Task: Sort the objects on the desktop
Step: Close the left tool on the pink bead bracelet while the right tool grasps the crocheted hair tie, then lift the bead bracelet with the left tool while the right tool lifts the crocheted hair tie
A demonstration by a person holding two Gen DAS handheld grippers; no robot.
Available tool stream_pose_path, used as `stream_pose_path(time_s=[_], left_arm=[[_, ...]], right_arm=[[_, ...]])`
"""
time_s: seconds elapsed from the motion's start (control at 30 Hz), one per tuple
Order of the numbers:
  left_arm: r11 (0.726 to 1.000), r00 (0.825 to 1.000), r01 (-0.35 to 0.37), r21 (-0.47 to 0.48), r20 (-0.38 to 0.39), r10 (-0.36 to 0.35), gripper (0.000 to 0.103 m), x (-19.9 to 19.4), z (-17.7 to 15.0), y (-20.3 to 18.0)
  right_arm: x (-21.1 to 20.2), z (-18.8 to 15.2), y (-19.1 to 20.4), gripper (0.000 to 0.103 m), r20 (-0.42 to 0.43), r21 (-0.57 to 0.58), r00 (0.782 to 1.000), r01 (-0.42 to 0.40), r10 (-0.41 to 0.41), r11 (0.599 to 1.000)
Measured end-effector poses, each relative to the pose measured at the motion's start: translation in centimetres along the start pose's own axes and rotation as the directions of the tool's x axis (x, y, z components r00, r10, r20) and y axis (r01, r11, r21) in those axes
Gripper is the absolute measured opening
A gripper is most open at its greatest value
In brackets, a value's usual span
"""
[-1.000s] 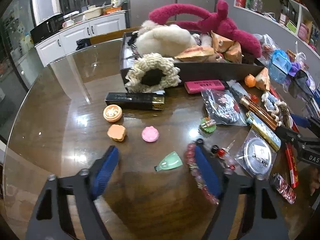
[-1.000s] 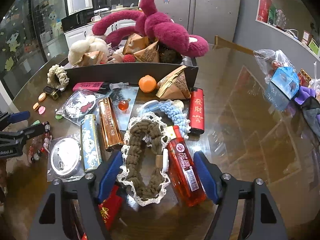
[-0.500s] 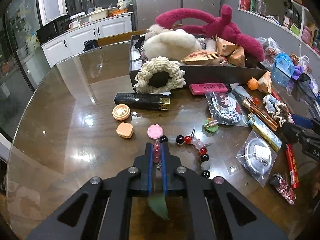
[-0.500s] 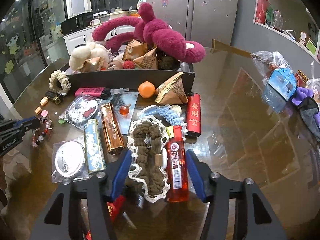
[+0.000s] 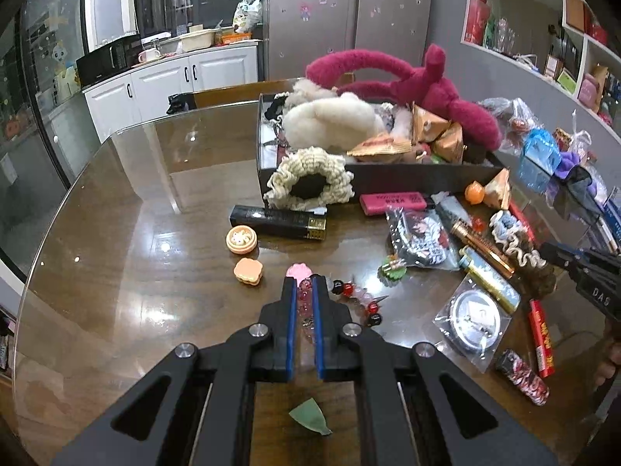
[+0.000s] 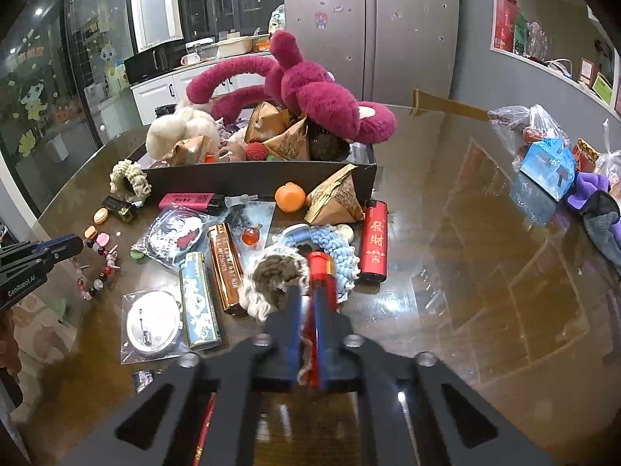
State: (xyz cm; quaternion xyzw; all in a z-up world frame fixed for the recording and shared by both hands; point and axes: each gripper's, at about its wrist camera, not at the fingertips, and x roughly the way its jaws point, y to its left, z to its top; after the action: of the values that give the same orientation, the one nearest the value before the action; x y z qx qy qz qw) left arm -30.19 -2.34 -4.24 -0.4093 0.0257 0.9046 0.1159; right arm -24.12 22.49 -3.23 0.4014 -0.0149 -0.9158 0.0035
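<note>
My left gripper [image 5: 304, 283] is shut on a bead bracelet [image 5: 351, 294] of pink, red and black beads, which trails right over the table; it also shows in the right wrist view [image 6: 101, 268]. My right gripper [image 6: 308, 295] is shut on a brown scrunchie [image 6: 276, 273] with white lace edge, together with a red lighter [image 6: 320, 268]. A black box [image 5: 388, 174] at the back holds a magenta plush [image 5: 427, 89] and white fluffy items. The left gripper is seen at the left edge of the right wrist view [image 6: 58, 246].
Lighters [image 6: 225, 268], a badge in a bag [image 6: 153, 324], a blue scrunchie [image 6: 333, 240], a red lighter [image 6: 373, 248], an orange ball [image 6: 290, 197] and small erasers [image 5: 248, 270] litter the table. A green piece [image 5: 308, 419] lies under my left gripper. Bags [image 6: 547, 155] lie far right.
Both grippers closed: the left one shut on the bracelet, and the right one shut on the brown scrunchie and red lighter. The bracelet has shifted and the scrunchie is bunched up.
</note>
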Motion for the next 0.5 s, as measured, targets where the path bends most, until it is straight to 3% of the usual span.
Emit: stream_pose_path(time_s=[0.5], left_arm=[[1.000, 0.999, 0.018, -0.008, 0.036, -0.017, 0.008, -1.8, 1.2, -0.8]], right_arm=[[-1.0, 0.4, -0.4, 0.005, 0.018, 0.020, 0.998, -0.060, 0.060, 0.998]])
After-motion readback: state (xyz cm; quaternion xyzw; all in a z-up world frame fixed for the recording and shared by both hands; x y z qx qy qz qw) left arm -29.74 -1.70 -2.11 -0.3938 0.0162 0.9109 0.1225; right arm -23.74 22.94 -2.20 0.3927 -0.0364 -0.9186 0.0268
